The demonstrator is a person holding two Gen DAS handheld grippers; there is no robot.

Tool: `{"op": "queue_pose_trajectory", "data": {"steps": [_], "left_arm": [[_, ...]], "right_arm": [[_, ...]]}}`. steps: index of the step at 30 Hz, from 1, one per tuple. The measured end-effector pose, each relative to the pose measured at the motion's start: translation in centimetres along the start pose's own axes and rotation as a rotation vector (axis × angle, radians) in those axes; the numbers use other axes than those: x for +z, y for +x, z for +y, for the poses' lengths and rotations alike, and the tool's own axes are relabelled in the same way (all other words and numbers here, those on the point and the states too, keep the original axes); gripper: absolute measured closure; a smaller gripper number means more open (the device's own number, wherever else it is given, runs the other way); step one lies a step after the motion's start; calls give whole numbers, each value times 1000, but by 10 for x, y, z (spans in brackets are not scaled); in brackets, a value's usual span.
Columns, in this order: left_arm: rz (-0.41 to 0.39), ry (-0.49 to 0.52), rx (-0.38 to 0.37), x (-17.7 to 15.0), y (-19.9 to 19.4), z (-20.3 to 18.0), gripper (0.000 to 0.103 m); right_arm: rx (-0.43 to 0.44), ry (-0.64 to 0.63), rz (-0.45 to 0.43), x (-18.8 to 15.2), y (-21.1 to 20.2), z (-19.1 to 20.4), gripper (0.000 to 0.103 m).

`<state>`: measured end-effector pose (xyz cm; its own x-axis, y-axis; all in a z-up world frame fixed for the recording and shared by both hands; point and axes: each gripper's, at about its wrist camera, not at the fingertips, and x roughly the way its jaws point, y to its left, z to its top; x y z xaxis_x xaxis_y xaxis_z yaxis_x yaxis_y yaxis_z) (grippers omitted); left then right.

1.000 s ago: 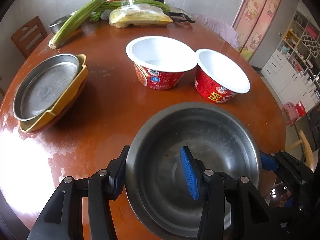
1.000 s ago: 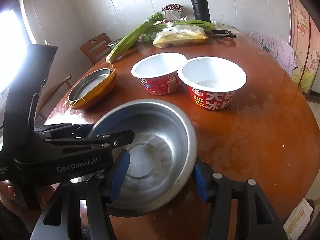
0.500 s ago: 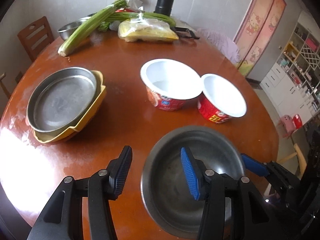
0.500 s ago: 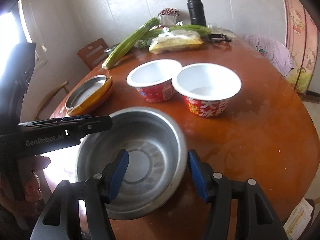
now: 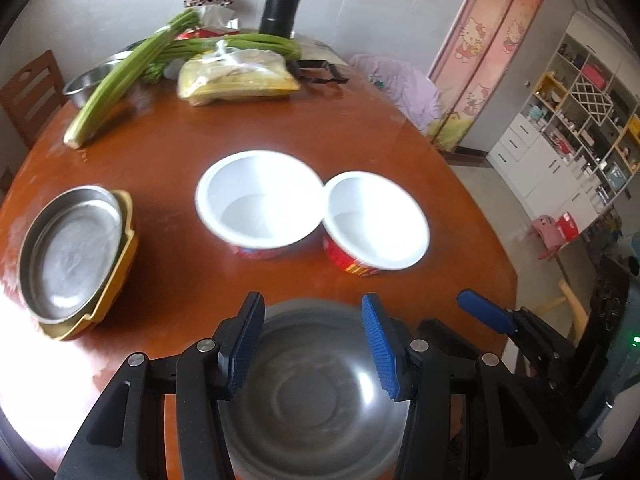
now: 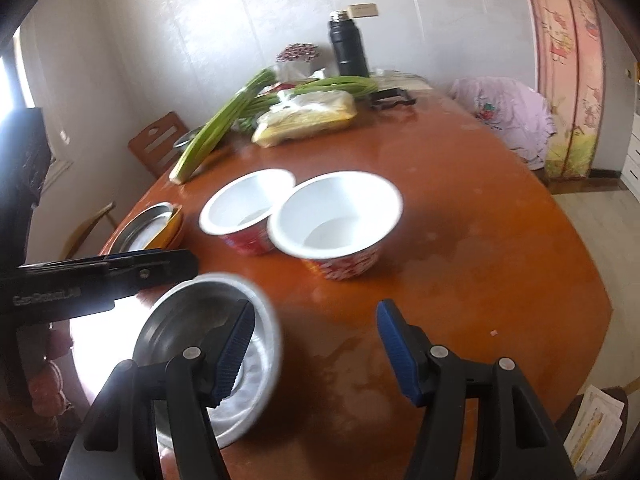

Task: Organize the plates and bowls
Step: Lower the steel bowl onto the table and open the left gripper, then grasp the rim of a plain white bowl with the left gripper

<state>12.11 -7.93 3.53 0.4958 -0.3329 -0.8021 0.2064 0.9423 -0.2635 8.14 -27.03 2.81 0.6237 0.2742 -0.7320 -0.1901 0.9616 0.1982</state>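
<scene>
Nearest, at six o'clock, the round stainless-steel bowl [image 5: 316, 392] sits mouth-up on the round reddish-brown wooden surface [image 5: 180, 160], released; being round, it has no long axis; the left tool [image 5: 312, 344] hangs over it with jaws apart, gripping nothing; the right tool [image 6: 312, 344] has just been opening, jaws apart, nothing between them, the bowl off at eight o'clock. Farther, at twelve, two white-lined red paper bowls [image 5: 316, 212] touch rims, mouths up; at nine, a steel plate on a yellow dish [image 5: 76, 256]. The step looks like regrouping; next calls for nesting the bowls, probably one paper bowl first.
</scene>
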Motion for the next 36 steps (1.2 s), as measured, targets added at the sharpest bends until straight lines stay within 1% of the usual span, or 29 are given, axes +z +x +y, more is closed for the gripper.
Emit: {"op": "queue_pose_trajectory", "data": {"steps": [10,15,22,26,30,33,36], "left_arm": [[51,-24,-53,22,29,-20,51],[86,-65,-77,30,47,-26,51],[126,-140,-85,36,66,-24,51],[141,-173,-76,39,76,-22,51],[145,-180,-63,43,83,-24,51],[151,-186,-45,46,87,-24,51],[149,-185,-25,49,88,-25,52]], "right_arm": [[-42,44,-20,23,2,-37,40],[-42,38,-18,35,11,-44,40],[-39,15,14,46,31,-51,40],[-44,2,28,49,41,-56,40],[-38,-7,49,54,53,-59,40],[-8,-5,63,57,60,-60,40],[-2,-19,71,60,68,-58,40]]}}
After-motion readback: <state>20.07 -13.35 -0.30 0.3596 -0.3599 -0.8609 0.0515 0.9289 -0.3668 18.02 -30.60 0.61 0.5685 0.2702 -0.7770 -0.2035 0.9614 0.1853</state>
